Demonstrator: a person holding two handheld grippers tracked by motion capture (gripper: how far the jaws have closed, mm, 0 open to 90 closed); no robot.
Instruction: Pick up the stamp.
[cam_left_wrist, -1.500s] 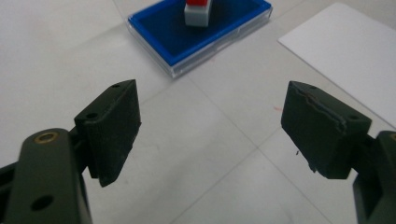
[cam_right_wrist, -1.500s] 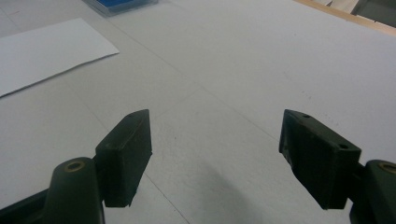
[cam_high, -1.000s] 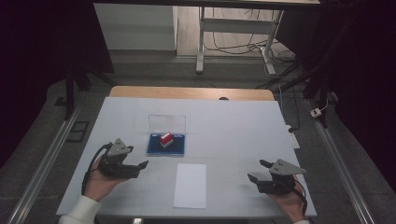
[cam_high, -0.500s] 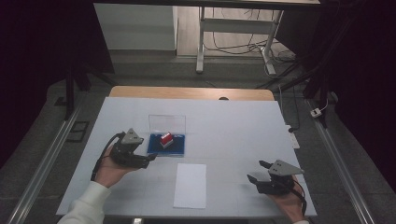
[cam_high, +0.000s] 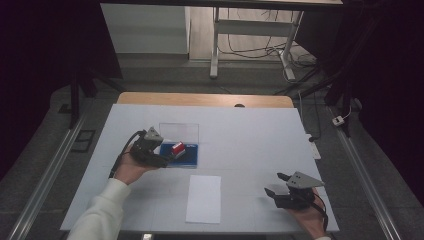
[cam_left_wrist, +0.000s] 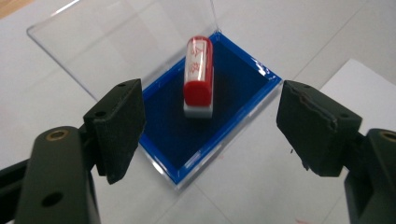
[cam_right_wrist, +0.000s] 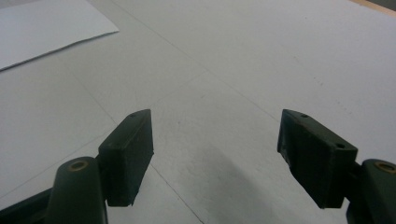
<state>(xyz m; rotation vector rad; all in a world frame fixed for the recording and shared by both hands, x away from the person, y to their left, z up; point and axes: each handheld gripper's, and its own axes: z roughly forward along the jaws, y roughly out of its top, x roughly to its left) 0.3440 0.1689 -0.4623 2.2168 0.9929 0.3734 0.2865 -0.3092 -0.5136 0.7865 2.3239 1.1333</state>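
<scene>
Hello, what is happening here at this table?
A person holds a gripper in each hand. The left gripper is open and aimed at a red stamp lying in an open blue case, not touching it. The right gripper is open above the bare table, beside a white sheet of paper.

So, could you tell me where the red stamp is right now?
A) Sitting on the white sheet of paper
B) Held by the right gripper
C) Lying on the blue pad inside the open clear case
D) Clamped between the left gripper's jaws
C: in the left gripper view the red stamp lies on the blue pad of the open clear case, while the left gripper has its jaws spread apart short of it.
</scene>
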